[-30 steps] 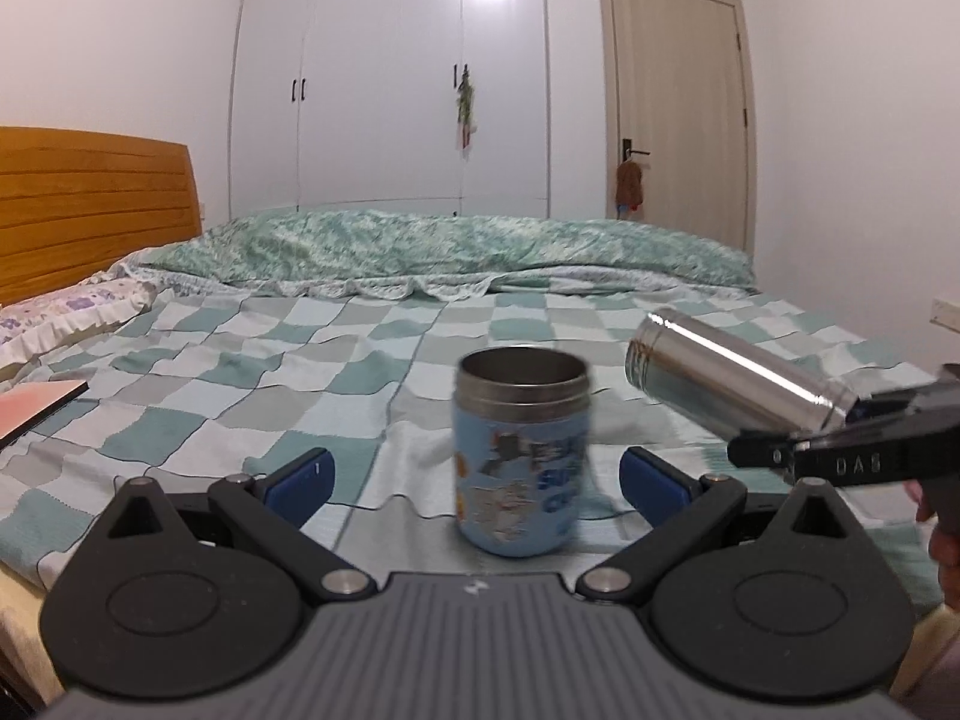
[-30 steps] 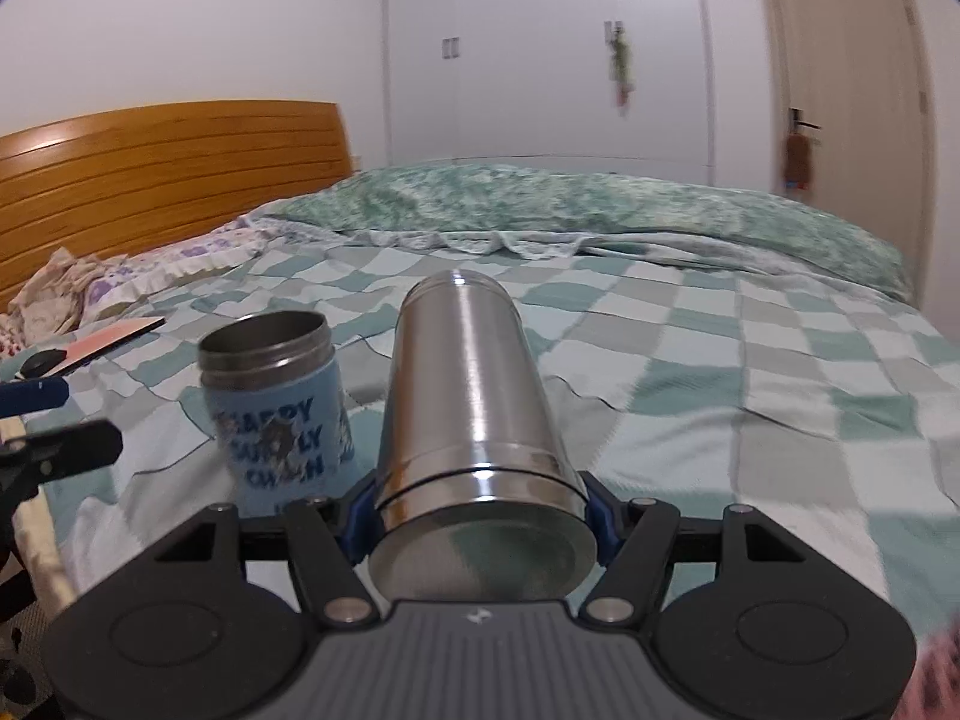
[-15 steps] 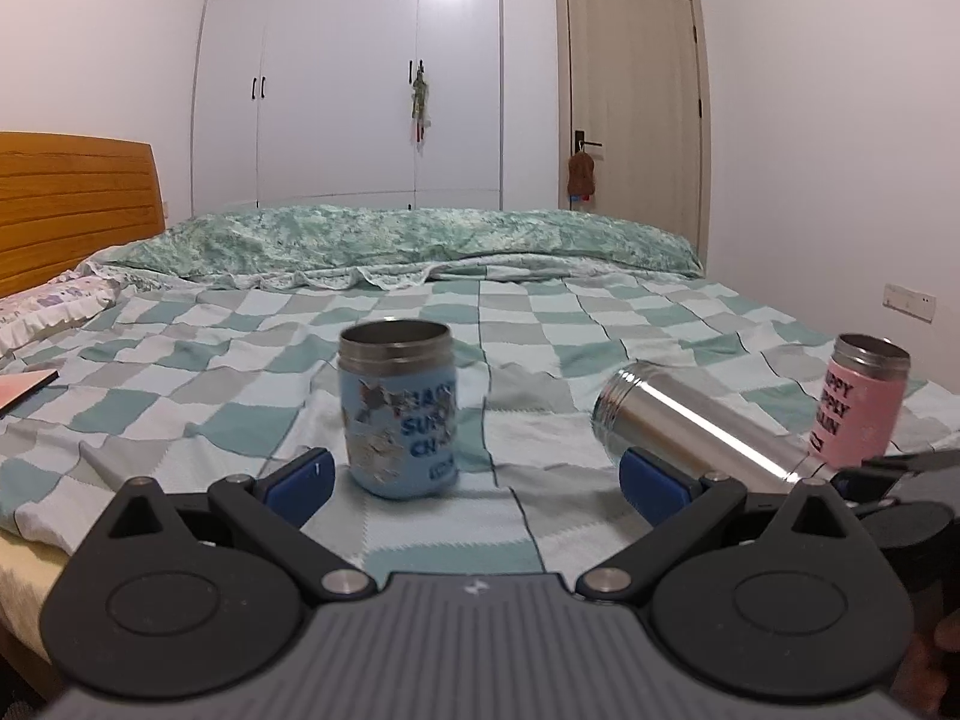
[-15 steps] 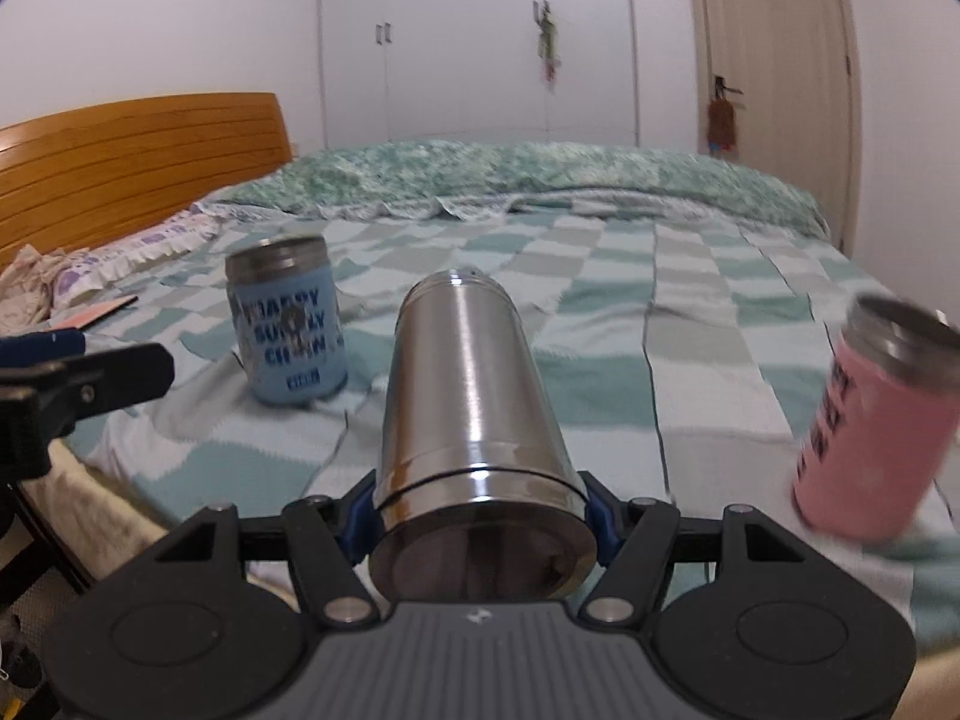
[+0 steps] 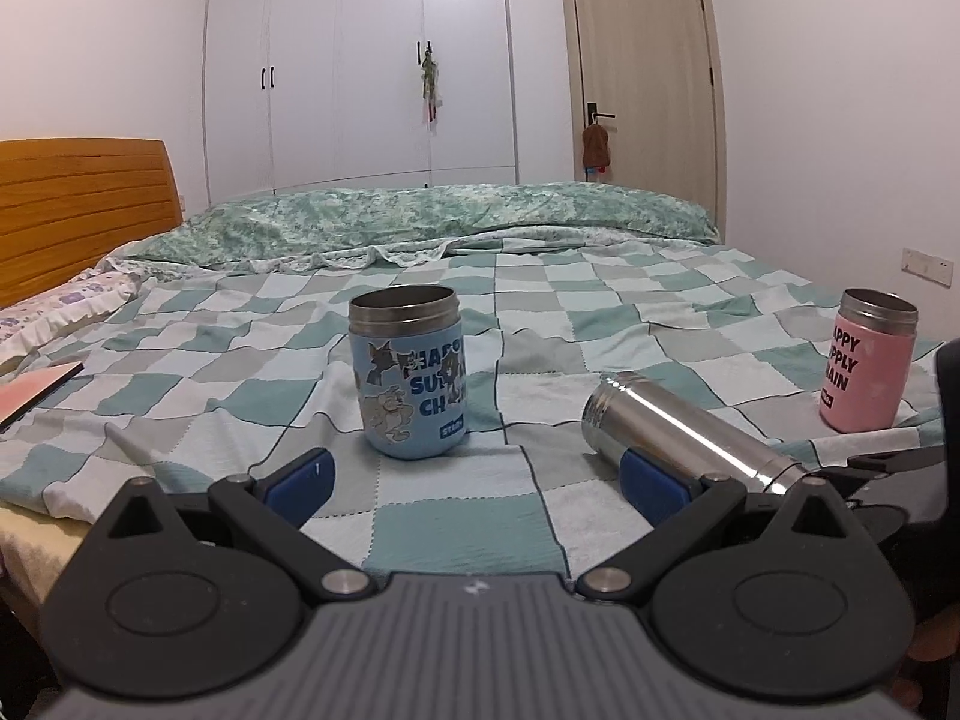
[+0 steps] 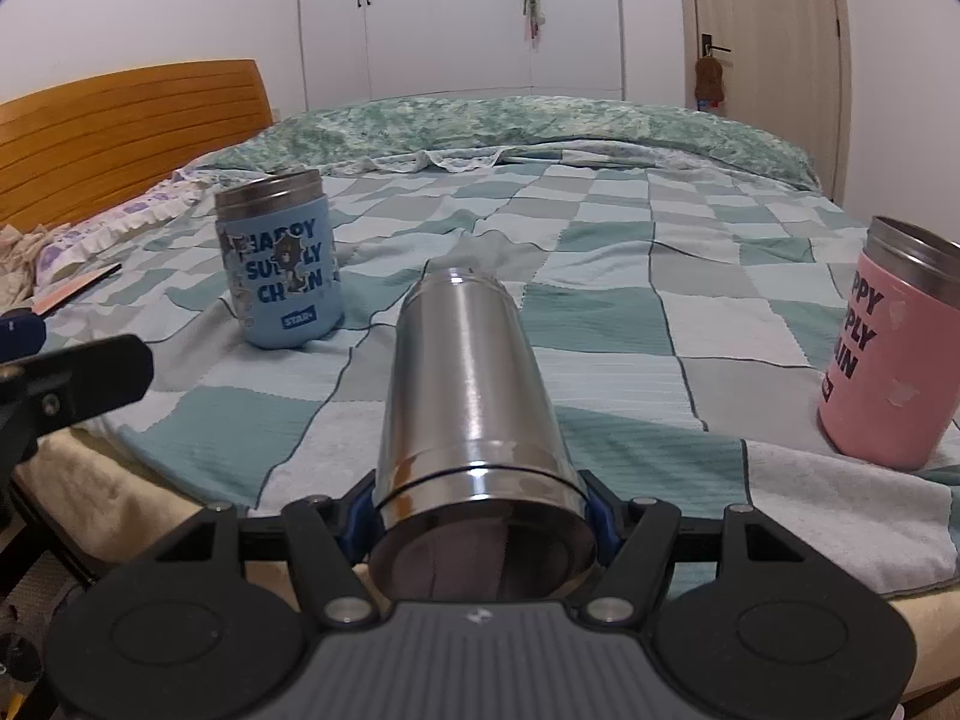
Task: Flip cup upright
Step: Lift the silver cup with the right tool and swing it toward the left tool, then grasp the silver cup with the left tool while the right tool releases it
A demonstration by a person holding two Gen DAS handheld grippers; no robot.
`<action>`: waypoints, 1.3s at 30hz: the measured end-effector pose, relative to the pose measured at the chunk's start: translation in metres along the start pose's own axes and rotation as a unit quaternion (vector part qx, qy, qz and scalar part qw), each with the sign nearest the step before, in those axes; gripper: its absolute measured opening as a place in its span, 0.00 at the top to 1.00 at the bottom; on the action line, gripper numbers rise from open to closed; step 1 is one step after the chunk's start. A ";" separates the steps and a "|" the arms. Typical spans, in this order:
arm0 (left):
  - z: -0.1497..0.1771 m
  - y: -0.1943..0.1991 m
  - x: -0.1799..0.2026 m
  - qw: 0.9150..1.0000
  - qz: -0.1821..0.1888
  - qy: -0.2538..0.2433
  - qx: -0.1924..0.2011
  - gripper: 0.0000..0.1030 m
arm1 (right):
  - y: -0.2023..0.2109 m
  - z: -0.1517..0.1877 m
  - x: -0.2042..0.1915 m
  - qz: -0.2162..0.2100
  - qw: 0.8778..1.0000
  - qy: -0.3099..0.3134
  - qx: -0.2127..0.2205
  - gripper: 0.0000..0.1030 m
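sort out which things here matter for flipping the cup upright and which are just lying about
Job:
steel cup, lying on its side
right gripper, shut on it
checked bedspread, where it would stand

Lying about:
blue cup, upright
pink cup, upright
left gripper, open, empty

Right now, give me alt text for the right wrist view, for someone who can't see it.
The right gripper is shut on a steel cup lying lengthwise, pointing away over a checked bedspread. A blue cup stands upright to the left and a pink cup to the right, with a wooden headboard and white wardrobe beyond.
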State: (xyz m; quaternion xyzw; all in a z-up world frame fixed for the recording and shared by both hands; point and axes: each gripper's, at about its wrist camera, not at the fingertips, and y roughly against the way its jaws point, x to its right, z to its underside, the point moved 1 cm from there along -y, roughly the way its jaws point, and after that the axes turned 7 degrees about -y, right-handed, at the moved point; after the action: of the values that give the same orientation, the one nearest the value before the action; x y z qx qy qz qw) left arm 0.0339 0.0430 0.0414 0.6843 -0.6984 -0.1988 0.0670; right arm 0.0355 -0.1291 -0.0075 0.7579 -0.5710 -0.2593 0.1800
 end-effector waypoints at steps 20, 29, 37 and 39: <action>-0.038 -0.031 0.046 0.997 0.042 0.000 -0.063 0.00 | 0.063 -0.022 0.105 -0.037 0.995 -0.021 0.089 0.00; -0.058 -0.088 0.067 0.987 0.061 0.036 -0.143 0.00 | 0.048 -0.024 0.121 -0.034 0.997 0.011 0.073 0.00; -0.059 -0.151 0.066 0.966 0.075 0.089 -0.229 0.00 | 0.021 -0.030 0.119 -0.042 0.997 0.035 0.053 0.00; -0.055 -0.164 0.066 0.958 0.087 0.107 -0.251 0.02 | 0.017 -0.030 0.118 -0.044 0.997 0.033 0.048 0.00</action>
State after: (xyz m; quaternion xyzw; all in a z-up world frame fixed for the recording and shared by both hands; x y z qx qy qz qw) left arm 0.2029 -0.0295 0.0187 0.5995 -0.6715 -0.2869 0.3276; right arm 0.0659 -0.2479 0.0039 0.7981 -0.5428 -0.2138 0.1507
